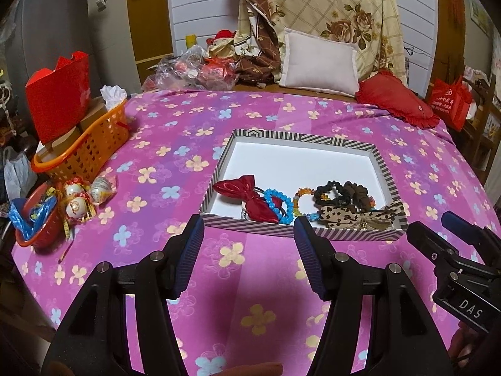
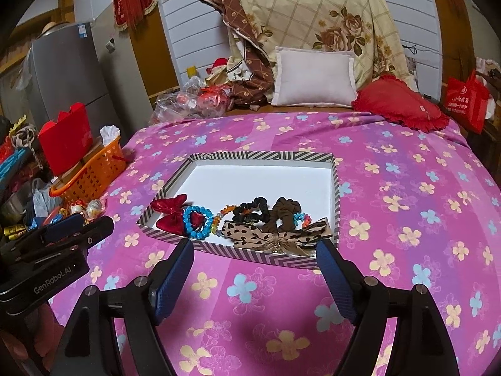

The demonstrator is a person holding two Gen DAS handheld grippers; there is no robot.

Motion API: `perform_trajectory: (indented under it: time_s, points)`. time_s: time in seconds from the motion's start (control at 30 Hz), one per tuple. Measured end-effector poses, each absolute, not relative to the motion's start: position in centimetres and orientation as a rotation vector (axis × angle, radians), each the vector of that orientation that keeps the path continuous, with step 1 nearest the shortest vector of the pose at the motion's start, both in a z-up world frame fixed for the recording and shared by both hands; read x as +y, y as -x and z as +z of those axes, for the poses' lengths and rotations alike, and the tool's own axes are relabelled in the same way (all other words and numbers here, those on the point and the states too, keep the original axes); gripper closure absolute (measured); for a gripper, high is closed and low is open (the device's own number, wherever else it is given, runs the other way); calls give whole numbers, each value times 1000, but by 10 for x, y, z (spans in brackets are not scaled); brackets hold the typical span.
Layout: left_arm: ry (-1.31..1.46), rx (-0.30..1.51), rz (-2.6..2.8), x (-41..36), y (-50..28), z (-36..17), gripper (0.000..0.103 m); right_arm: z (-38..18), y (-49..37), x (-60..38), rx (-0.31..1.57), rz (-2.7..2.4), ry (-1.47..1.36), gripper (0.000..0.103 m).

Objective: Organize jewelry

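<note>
A striped box with a white floor lies on the pink flowered bedspread. Along its near side lie a red bow, a blue bead bracelet, an orange bead bracelet, black scrunchies, a brown scrunchie and a leopard bow. My left gripper is open and empty, just short of the box's near wall. My right gripper is open and empty at the near wall; it also shows in the left wrist view.
An orange basket with a red box stands at the bed's left edge, with wrapped eggs and a red bowl near it. A white pillow and a red cushion lie at the far end.
</note>
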State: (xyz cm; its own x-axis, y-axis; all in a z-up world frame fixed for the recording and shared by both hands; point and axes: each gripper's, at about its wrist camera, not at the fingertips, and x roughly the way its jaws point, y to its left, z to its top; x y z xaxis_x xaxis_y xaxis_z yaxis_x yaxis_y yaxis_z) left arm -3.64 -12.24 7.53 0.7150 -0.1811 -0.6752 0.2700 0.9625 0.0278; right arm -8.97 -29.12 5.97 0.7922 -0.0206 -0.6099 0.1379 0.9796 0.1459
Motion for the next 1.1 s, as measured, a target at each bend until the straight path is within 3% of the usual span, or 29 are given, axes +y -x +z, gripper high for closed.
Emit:
perform_trajectory:
  time_s: [1.1]
  points:
    - [-154, 730, -231, -123, 28, 72, 44, 51, 84, -293, 677, -80, -197, 22]
